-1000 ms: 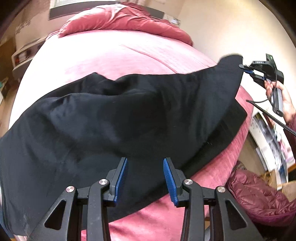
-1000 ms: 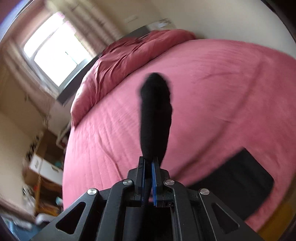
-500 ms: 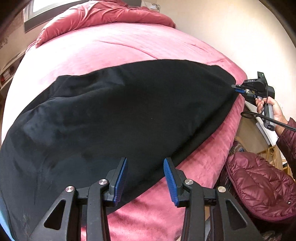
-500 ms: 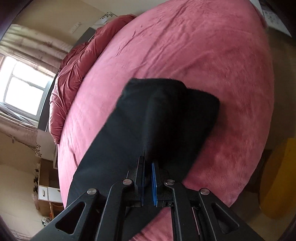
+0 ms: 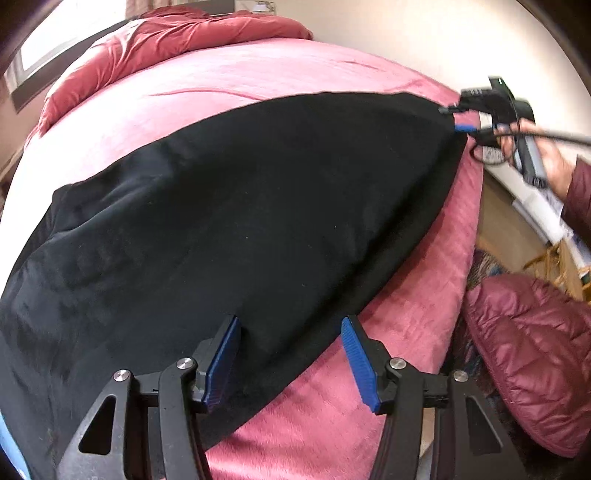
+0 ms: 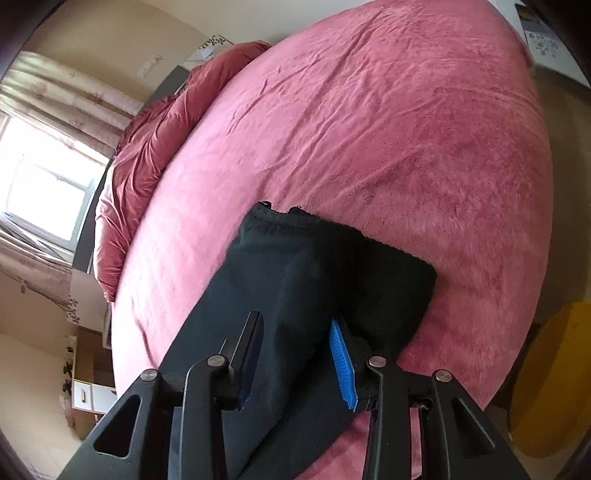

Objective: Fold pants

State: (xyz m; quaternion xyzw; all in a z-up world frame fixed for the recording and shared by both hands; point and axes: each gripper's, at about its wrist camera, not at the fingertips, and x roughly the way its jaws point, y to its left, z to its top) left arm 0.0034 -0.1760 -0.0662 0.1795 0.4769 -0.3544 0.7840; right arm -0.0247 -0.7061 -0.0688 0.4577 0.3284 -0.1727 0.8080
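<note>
The black pants (image 5: 240, 221) lie spread across the pink bed (image 5: 258, 77), filling mid-frame. Both grippers have just been opening: the left gripper (image 5: 291, 363) straddles the near edge, the right gripper (image 6: 295, 363) the released cuff, fingers apart. Best withdraw straight back, so the cloth stays flat.

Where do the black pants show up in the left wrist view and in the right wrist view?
Left wrist: the black pants spread across the picture's middle and left, over the pink bedspread.
Right wrist: the black pants fill the lower middle, one end lying ahead of the open right gripper.
Shared landmark: the red duvet bunched at the bed's far end.
</note>
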